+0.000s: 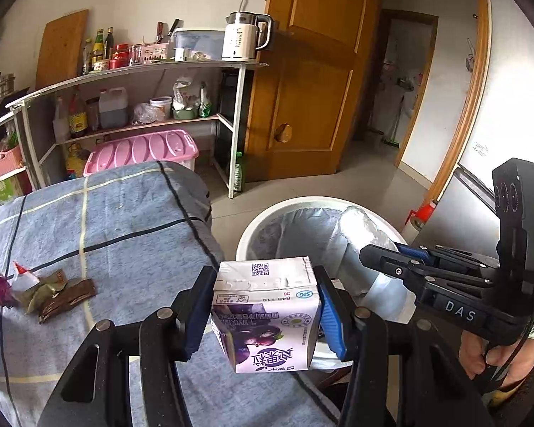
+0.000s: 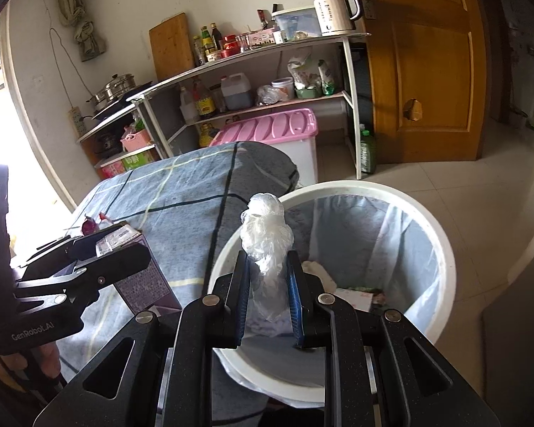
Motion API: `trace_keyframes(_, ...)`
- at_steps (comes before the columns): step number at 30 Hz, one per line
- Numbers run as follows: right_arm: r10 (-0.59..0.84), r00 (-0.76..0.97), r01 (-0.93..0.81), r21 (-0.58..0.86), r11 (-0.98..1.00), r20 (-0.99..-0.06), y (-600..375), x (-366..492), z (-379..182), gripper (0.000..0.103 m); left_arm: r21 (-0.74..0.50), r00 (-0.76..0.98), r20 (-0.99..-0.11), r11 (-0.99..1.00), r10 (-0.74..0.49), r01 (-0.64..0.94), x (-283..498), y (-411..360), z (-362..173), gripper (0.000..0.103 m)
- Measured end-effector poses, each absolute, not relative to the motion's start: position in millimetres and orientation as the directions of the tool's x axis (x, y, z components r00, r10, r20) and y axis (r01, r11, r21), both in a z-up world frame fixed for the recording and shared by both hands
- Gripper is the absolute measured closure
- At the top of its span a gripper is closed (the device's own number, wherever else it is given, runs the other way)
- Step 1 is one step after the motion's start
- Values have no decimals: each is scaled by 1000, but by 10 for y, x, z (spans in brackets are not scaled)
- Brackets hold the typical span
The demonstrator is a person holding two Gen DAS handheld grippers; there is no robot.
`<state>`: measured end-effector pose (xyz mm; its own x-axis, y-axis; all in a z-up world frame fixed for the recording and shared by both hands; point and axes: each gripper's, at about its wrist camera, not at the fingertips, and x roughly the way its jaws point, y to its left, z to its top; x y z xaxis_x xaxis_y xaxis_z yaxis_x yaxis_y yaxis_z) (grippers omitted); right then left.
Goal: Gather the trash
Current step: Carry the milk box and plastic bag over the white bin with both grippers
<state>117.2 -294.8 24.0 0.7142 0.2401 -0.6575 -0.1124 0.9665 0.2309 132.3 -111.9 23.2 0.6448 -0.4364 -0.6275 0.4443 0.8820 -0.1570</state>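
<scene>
The left tool gripped a purple milk carton between its blue pads, holding it over the edge where the checked blue cloth met the white bin; the right tool was clamped on a crumpled clear plastic bag, its bulk standing up above the fingers and over the near rim of the bin (which was lined with a pale bag and already had some rubbish at the bottom); on the cloth-covered surface, well apart from the carton, a few wrappers lay in a loose cluster; behind stood a shelf rack bearing a white kettle.
</scene>
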Motion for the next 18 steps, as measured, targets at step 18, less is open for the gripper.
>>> trace_keyframes(18,123,648,17,175,984,-751,-3391,1258,-90,82,-210,543,-669,829,-508,518,1543,-1812,-81,48)
